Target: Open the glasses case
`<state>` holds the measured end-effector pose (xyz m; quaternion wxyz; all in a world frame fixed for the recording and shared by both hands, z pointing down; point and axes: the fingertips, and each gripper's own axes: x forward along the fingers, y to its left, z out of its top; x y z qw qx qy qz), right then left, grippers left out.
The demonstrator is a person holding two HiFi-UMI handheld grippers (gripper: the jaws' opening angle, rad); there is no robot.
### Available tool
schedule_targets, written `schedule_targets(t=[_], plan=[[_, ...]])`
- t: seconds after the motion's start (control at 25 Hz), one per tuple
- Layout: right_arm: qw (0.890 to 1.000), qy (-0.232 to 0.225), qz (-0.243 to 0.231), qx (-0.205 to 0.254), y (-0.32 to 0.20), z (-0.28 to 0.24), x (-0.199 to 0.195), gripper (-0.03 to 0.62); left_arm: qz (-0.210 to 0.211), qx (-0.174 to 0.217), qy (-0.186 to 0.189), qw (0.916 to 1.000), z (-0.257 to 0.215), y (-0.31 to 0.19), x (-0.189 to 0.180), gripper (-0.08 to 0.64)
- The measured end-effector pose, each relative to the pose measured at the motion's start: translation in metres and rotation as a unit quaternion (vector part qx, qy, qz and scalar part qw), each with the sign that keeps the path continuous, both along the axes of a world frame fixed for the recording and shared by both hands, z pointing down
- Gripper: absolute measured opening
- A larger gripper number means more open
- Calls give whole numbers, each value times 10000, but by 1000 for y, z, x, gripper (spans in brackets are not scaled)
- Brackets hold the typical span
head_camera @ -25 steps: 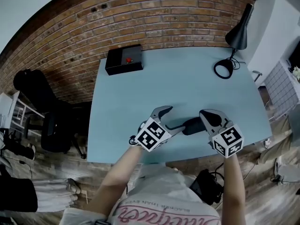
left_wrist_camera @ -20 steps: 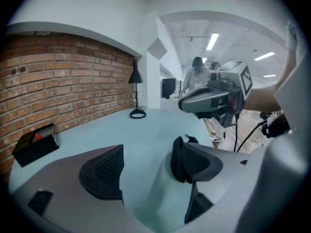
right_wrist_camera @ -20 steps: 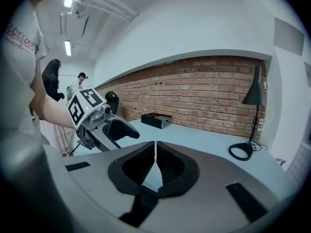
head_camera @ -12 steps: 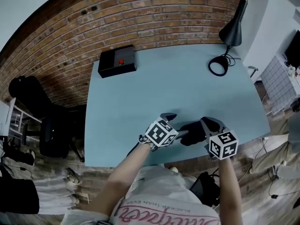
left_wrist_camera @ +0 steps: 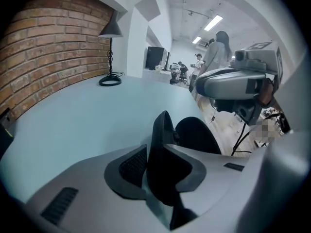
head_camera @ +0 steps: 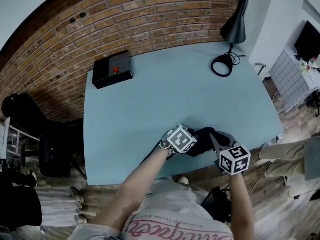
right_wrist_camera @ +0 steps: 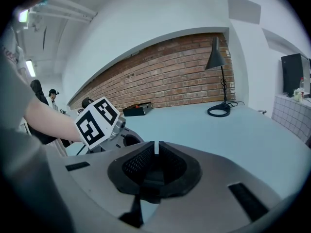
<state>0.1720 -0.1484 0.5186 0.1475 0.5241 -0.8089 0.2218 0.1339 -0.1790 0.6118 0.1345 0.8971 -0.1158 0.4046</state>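
At the counter's (head_camera: 165,94) near edge, the left tool (left_wrist_camera: 154,152) has dropped to the black glasses case (head_camera: 204,134). Its jaws have just been closing and now pinch the case's thin edge. The right tool (right_wrist_camera: 155,154), lowered alongside, is closed on nothing, so opening looks about to start.
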Motion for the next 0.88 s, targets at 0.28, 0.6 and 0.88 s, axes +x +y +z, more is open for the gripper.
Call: schedule_targets(t=[0.28, 0.6, 0.88], plan=[[10000, -18, 9, 51, 0, -4, 5, 20, -548, -54, 416, 9976, -11, -5, -8, 37], [9989, -164, -295, 329, -7, -13, -15, 20, -2432, -74, 736, 9672, -28, -30, -76, 37], [9953, -199, -635, 698, -21, -35, -43, 21, -3506, 258, 1367, 9261, -56, -37, -131, 37]])
